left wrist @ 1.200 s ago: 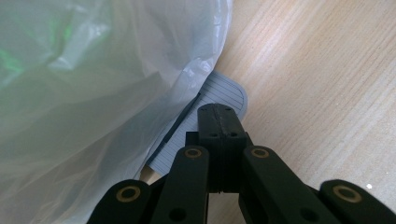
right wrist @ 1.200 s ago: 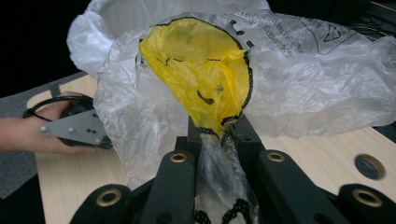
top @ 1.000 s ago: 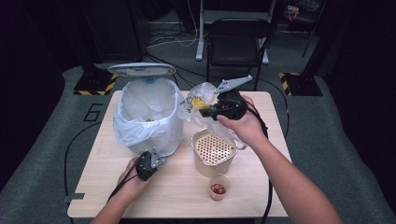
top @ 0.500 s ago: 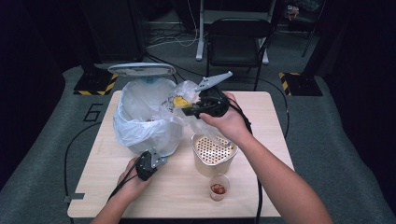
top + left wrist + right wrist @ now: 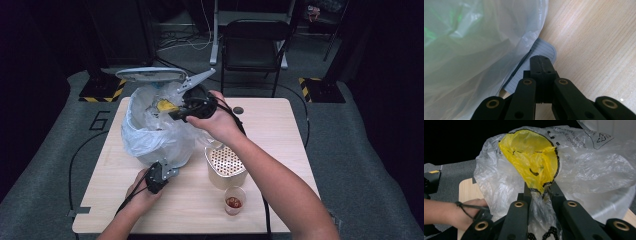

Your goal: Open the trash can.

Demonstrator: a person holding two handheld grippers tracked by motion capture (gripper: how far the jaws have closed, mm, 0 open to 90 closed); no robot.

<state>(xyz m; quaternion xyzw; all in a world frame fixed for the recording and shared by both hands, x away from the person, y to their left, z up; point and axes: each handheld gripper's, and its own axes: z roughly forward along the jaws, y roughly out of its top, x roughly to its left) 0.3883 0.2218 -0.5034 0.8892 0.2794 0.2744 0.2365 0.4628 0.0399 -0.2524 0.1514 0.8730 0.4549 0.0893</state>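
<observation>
the right hand-held gripper (image 5: 172,114) has its jaws pinched on a crumpled plastic wrapper (image 5: 534,157), clear film with a bright yellow panel edged in black and small black print along one side. the film bunches into a narrow neck where the jaws squeeze it, then balloons above them. in the high view the wrapper (image 5: 165,106) hangs over the open mouth of the bin (image 5: 150,131), which is lined with a pale see-through bag whose loose folds spill over the rim and down the sides. the bin's lid (image 5: 151,74) stands tipped up behind it.

the left hand-held gripper (image 5: 158,173) is closed with nothing between its jaws, and its tips rest on the grey ribbed pedal (image 5: 541,53) that sticks out from under the liner at the foot of the bin. the liner drapes just beside the jaws and partly covers the pedal.

the bin sits in the left half of the tabletop (image 5: 280,125), near the far and left edges. a cream pot with a perforated insert (image 5: 225,162) stands just beside the bin on its right, under the right forearm, and a small cup holding something red (image 5: 234,201) stands near the front edge. the right part of the tabletop is bare wood, and so is the near left corner.
</observation>
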